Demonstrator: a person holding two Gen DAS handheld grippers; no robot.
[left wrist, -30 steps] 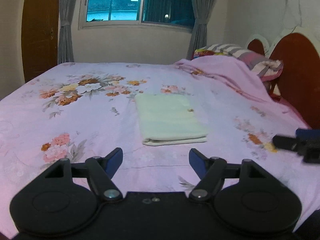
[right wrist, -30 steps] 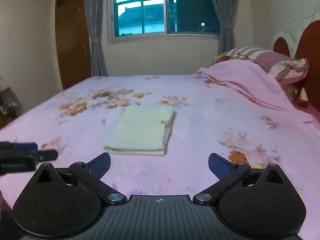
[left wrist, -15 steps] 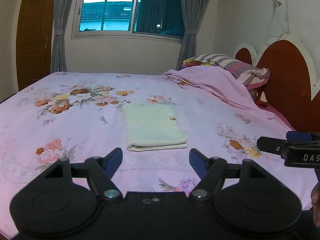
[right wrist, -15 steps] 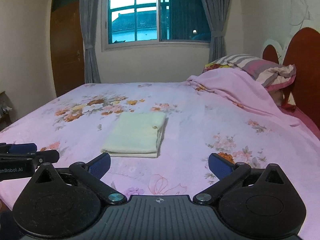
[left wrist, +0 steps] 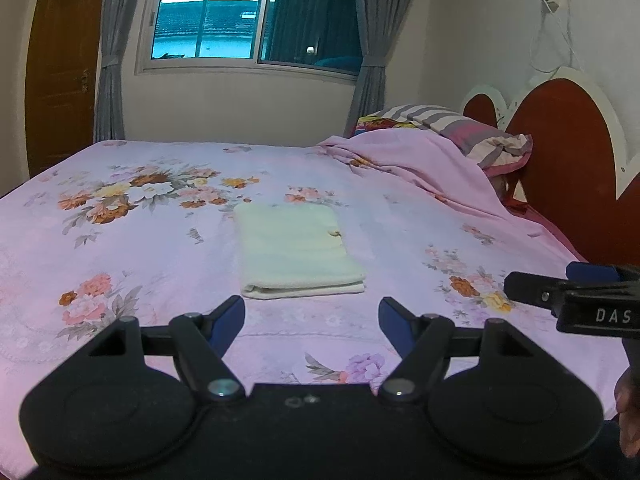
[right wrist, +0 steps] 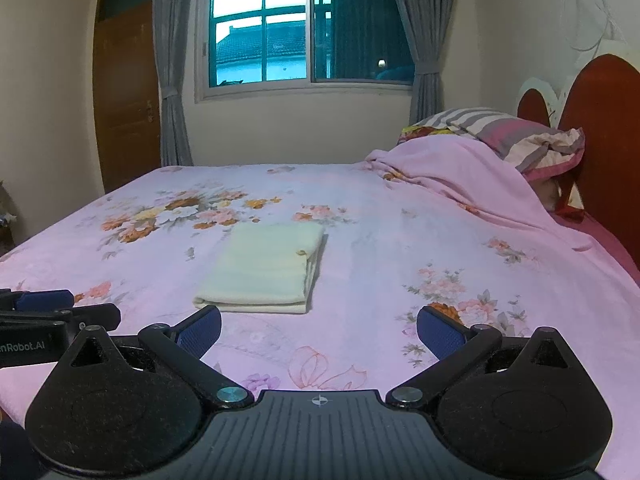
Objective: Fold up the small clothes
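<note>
Bedroom, two wrist views, both looking across a bed

- Bed (left wrist: pixel 120 248): pink-lilac sheet w/ printed flower sprays, mostly smooth; takes up most of each view
- Folded cloth (left wrist: pixel 298 250): pale cream, folded to a neat rectangle, lying flat near middle of bed, just beyond both grippers, touching neither
- Left gripper (left wrist: pixel 312 316): jaws wide, nothing between them, above near edge of bed
- Right gripper (right wrist: pixel 318 328): jaws wide, empty, above near edge of bed; seen side-on at right edge of left view, lettering "DAS" on body
- Pink blanket (right wrist: pixel 460 176): bunched at head end, right side
- Striped pillow (right wrist: pixel 516 136): grey/pink, partly under blanket
- Headboard (left wrist: pixel 560 140): dark red w/ white scalloped trim
- Window (right wrist: pixel 296 28): far wall, white frame, rooftop outside
- Curtains (right wrist: pixel 170 60): grey, tied back each side
- Door (right wrist: pixel 124 92): brown wood, left of window
- Walls: cream; white cable hanging above headboard
</note>
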